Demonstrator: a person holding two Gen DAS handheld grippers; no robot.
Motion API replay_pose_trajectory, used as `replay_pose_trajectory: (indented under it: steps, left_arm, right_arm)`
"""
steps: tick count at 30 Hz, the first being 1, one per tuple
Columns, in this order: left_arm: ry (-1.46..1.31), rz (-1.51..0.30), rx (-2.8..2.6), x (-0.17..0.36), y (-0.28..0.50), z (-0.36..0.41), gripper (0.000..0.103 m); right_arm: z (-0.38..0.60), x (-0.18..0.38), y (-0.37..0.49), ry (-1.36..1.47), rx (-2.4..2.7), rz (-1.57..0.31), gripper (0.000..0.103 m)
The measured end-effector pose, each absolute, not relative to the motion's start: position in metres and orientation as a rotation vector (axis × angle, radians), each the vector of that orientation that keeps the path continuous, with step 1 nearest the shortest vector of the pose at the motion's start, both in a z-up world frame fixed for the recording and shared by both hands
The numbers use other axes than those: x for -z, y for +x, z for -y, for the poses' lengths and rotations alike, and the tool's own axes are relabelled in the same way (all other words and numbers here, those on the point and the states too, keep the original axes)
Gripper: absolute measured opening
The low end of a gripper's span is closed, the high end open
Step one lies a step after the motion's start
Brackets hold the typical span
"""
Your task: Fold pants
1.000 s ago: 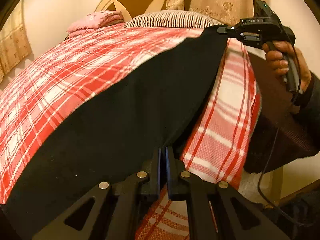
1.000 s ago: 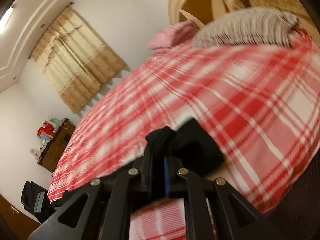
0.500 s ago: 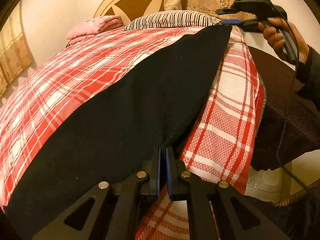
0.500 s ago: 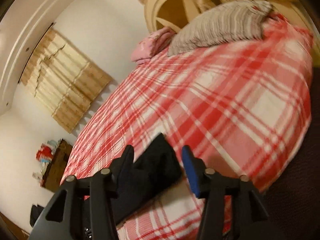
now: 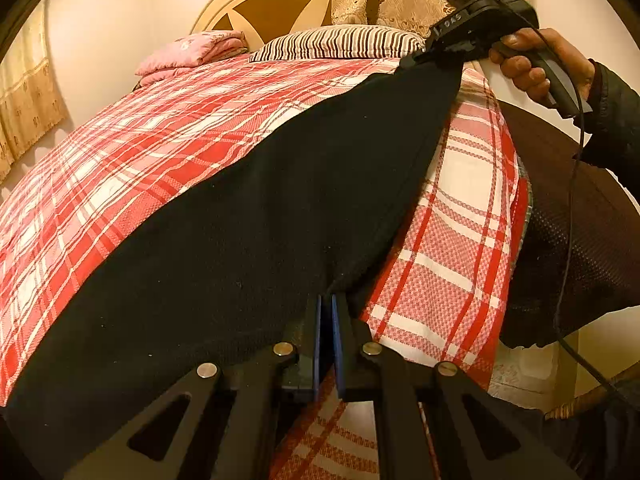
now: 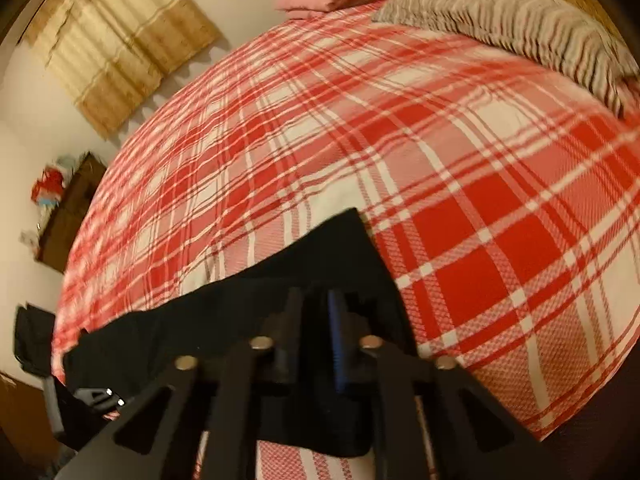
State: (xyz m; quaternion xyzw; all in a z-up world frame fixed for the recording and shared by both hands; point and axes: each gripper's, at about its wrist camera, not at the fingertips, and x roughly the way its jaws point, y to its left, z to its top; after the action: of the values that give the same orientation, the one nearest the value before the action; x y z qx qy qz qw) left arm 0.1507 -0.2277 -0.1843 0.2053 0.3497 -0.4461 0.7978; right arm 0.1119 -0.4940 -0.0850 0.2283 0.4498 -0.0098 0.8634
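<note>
Black pants (image 5: pixel 256 216) lying long-ways on the red checked bed (image 5: pixel 120 152), near end pinched in the closed left claw (image 5: pixel 326 312), far right end pinched in the right claw (image 6: pixel 316 320), also closed on cloth, both ends equally in reach.

Pretty clearly a home bedroom: big bed under a red-and-white plaid cotton bedspread (image 5: pixel 168 168), striped pillow (image 5: pixel 340 42), cream wooden headboard (image 5: pixel 264 8), beige patterned curtains (image 6: pixel 120 40).

Black pants (image 5: pixel 256 240) spread flat, long, diagonal across red plaid bed; both ends pinched.
</note>
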Motion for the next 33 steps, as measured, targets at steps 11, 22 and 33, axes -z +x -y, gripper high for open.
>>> replay_pose_trajectory:
  steps: [11,22,33]
  left_arm:
    - [0.437,-0.739,0.929,0.183,0.147,0.230,0.006]
    - [0.499,-0.701,0.904,0.184,0.135,0.233,0.007]
    - [0.432,-0.671,0.871,0.164,0.133,0.219,0.007]
  right_arm:
    - [0.471,0.066,0.144,0.191,0.143,-0.902,0.009]
    - [0.508,0.068,0.102,0.281,0.304,-0.854,0.053]
    - [0.484,0.079,0.121,0.272,0.185,-0.856,0.013]
